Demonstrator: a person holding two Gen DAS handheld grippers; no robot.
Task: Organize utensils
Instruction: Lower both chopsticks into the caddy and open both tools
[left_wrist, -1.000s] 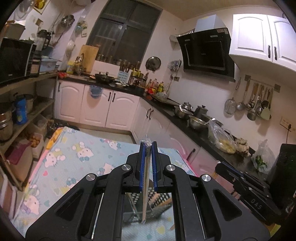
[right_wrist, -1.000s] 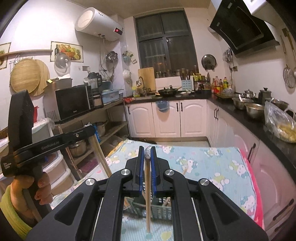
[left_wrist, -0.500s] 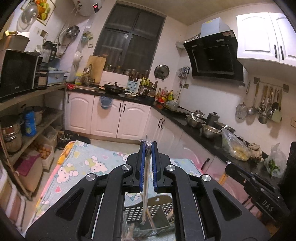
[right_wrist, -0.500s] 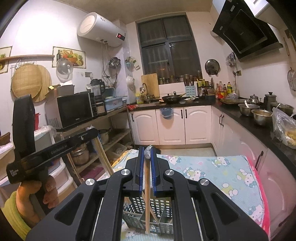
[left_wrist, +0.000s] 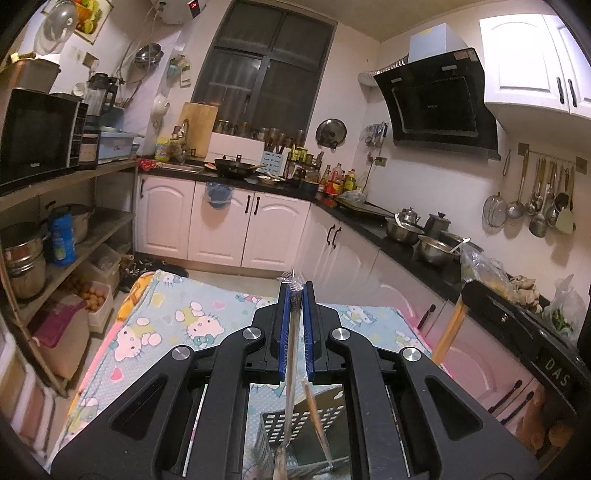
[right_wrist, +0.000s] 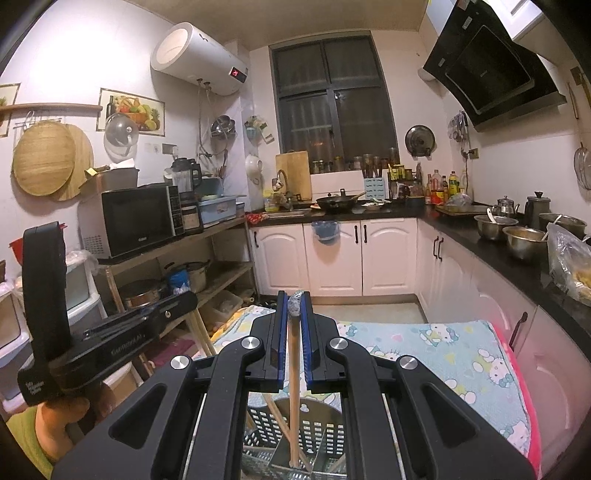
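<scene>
Both grippers, left (left_wrist: 295, 314) and right (right_wrist: 294, 321), clamp utensils above a perforated caddy (right_wrist: 314, 430); cartoon-print tablecloth (right_wrist: 454, 354); cluttered kitchen.

Matt black plastic, blue rubbery pads

My left tool (left_wrist: 294, 325) pinches a thin shiny metal utensil (left_wrist: 290, 387); my right tool (right_wrist: 294, 332) pinches a smooth wooden stick (right_wrist: 294, 387) above the perforated plastic basket (right_wrist: 314, 424).

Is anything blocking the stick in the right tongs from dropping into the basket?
Nothing visible blocks it. The wooden stick hangs from the right tongs, its lower end already inside the basket beside another stick.
</scene>
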